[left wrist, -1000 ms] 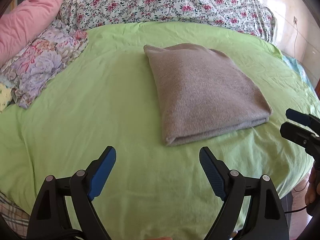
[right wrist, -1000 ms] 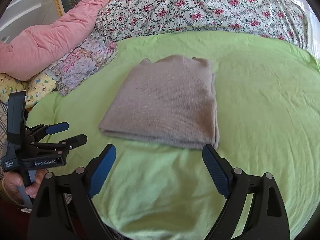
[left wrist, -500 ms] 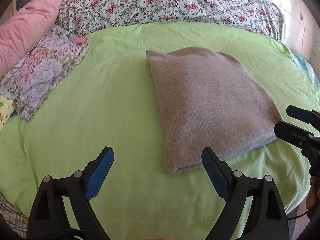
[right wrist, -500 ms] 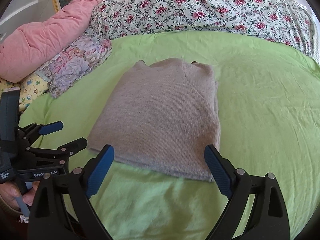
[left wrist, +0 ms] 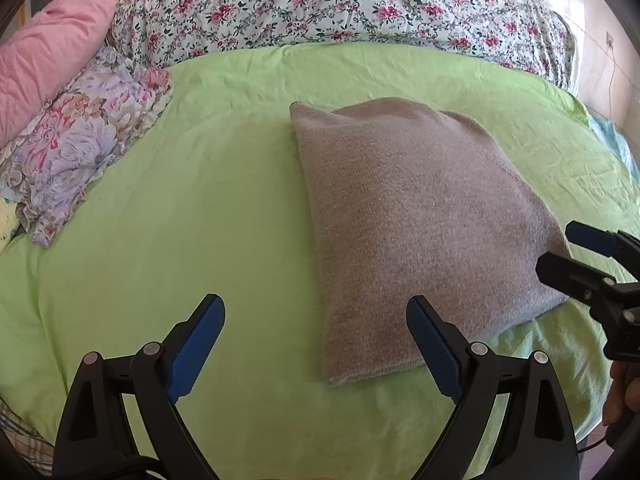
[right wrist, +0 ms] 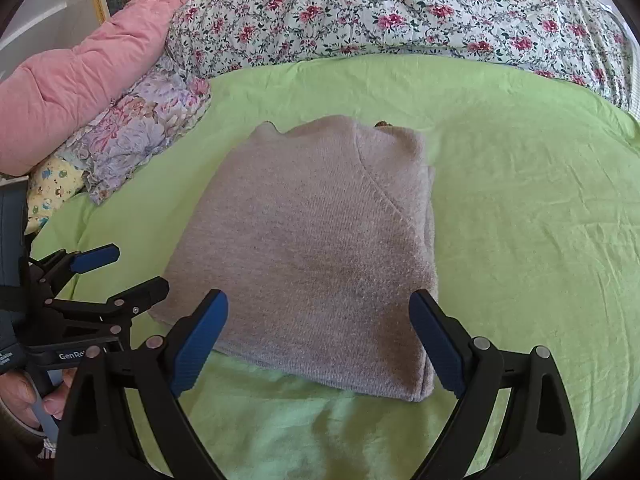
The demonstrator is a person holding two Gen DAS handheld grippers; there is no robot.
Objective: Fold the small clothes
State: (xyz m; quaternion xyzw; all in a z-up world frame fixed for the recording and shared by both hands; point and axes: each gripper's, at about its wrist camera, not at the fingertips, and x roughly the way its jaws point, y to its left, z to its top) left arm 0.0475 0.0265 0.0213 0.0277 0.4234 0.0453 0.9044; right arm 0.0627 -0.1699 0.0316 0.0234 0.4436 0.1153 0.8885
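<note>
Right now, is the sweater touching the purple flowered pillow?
Apart. The left wrist view shows bare green sheet between the sweater and the pillow.

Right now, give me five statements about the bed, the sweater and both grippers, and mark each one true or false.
1. The grey sweater lies folded on the green sheet. True.
2. The left gripper is clamped on the sweater's hem. False: its jaws stand open with nothing pressed between them; they have just been opening.
3. The right gripper is open, its fingers straddling the sweater's near edge. True.
4. A pink quilt covers the sweater. False: it lies off to the left, beside a flowered pillow.
5. A floral blanket lies beyond the green sheet. True.
</note>
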